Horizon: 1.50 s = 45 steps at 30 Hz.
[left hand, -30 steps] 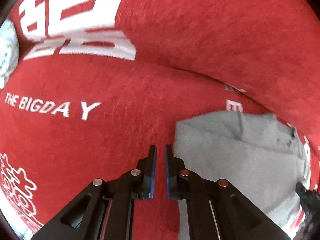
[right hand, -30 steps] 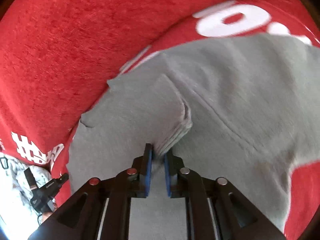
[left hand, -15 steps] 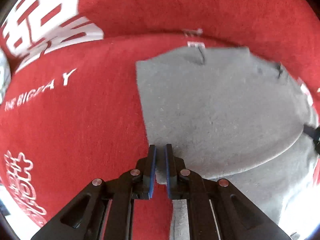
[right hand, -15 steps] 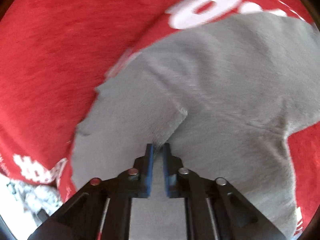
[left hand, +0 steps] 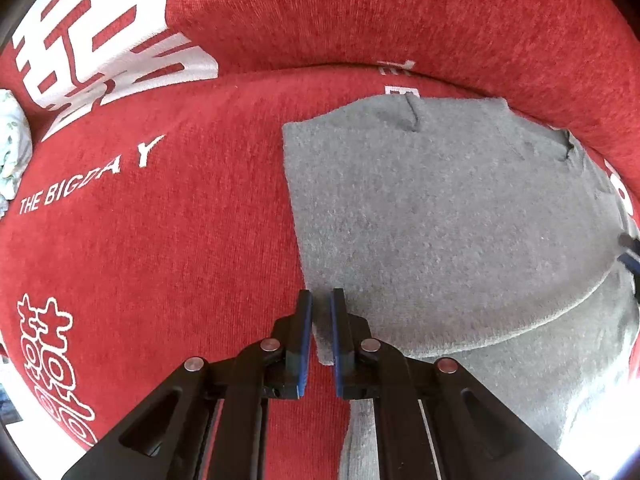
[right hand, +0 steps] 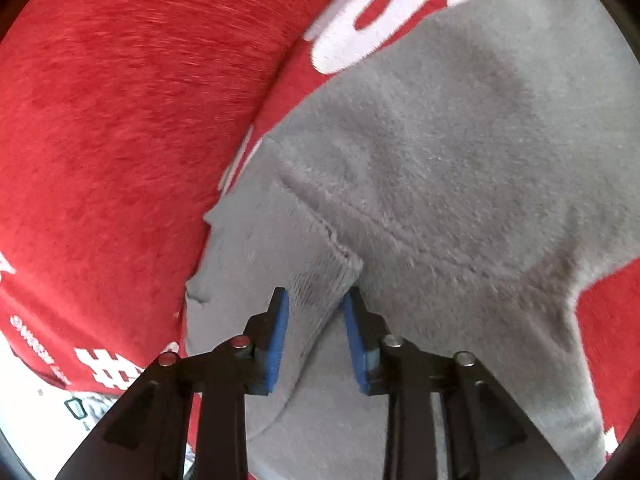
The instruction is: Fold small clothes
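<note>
**We have slid across to the cloth's edge, and both tongs now grip it.**
A second ago only red showed ahead of the left tongs (left hand: pixel 318 300). Now they are closed narrow on the near corner of the grey garment (left hand: pixel 440 220), while the right tongs (right hand: pixel 314 300) pinch a thicker, bunched hem that fills their gap. We judge the two grips share one edge, so the upper layer can be carried over evenly. The garment lies flat on the red lettered cover (left hand: pixel 160 240), filling the view from 12 to 5 o'clock. Its straight side runs from 6 towards 12, which we take as its long axis, with the notched end at 12.
</note>
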Each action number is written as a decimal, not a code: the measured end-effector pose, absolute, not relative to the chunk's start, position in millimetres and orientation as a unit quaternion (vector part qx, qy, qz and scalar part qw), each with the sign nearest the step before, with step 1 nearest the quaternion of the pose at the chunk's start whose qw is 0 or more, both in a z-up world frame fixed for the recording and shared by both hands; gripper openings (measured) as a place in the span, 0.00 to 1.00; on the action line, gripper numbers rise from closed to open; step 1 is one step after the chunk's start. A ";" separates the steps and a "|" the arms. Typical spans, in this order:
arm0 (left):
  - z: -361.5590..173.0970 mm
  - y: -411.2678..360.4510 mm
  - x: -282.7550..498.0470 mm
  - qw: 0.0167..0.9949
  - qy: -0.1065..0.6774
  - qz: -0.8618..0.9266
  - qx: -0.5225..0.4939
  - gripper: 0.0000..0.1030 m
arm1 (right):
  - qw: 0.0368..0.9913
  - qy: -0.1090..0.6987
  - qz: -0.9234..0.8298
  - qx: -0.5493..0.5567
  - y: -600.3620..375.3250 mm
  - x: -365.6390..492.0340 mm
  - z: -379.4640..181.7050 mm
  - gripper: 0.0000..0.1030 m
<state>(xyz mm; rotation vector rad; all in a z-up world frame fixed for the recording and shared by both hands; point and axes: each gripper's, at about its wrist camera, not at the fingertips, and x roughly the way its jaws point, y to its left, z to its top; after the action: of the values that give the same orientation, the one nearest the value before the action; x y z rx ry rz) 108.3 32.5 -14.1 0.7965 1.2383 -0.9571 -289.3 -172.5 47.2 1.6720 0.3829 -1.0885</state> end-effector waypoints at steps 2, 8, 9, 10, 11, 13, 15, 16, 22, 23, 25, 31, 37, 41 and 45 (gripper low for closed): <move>-13.8 34.1 107.7 0.640 0.540 -0.421 0.349 0.10 | 0.537 0.183 -0.462 0.682 -169.0 -285.9 53.0 0.08; -14.5 31.3 106.0 0.637 0.535 -0.421 0.361 0.10 | 0.531 0.211 -0.469 0.673 -160.9 -292.8 52.7 0.08; -14.2 30.7 106.2 0.636 0.537 -0.419 0.362 0.10 | 0.530 0.214 -0.472 0.671 -159.9 -294.8 56.1 0.12; -13.7 30.1 106.2 0.636 0.539 -0.416 0.364 0.10 | 0.527 0.222 -0.478 0.667 -159.5 -294.2 58.4 0.12; -12.3 30.0 105.4 0.636 0.541 -0.413 0.365 0.10 | 0.529 0.227 -0.479 0.663 -157.7 -295.8 61.3 0.12; -11.4 29.0 104.4 0.635 0.543 -0.408 0.368 0.10 | 0.533 0.237 -0.474 0.659 -151.2 -300.2 67.1 0.14; -10.0 28.1 101.7 0.634 0.543 -0.403 0.375 0.10 | 0.535 0.251 -0.469 0.656 -143.3 -302.0 71.1 0.24; -8.2 27.4 99.6 0.632 0.544 -0.400 0.380 0.10 | 0.534 0.258 -0.467 0.656 -138.4 -303.5 73.0 0.33; 7.2 24.6 84.0 0.617 0.556 -0.411 0.376 0.10 | 0.544 0.299 -0.450 0.642 -109.3 -303.5 84.0 0.54; 10.3 24.0 78.2 0.613 0.557 -0.414 0.378 0.10 | 0.544 0.304 -0.448 0.641 -105.7 -303.0 84.7 0.55; 13.3 23.4 69.6 0.608 0.558 -0.417 0.381 0.10 | 0.541 0.311 -0.442 0.644 -98.1 -302.5 84.4 0.61; 13.9 20.3 33.3 0.588 0.559 -0.431 0.395 0.10 | 0.535 0.309 -0.426 0.661 -89.5 -302.6 80.6 0.64; 7.3 16.0 -3.1 0.564 0.561 -0.441 0.416 0.10 | 0.541 0.310 -0.416 0.662 -80.9 -309.7 84.4 0.71; 2.2 11.3 -27.2 0.552 0.560 -0.445 0.428 0.10 | 0.545 0.309 -0.415 0.660 -76.5 -320.6 87.1 0.71; -1.7 6.4 -47.1 0.537 0.562 -0.454 0.435 0.10 | 0.545 0.295 -0.421 0.662 -73.9 -340.1 88.6 0.72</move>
<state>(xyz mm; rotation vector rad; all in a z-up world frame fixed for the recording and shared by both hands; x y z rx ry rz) -47.1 6.4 -1.7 1.0359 1.3370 -1.0816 -340.1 -73.9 88.6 1.5716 0.7007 -0.9983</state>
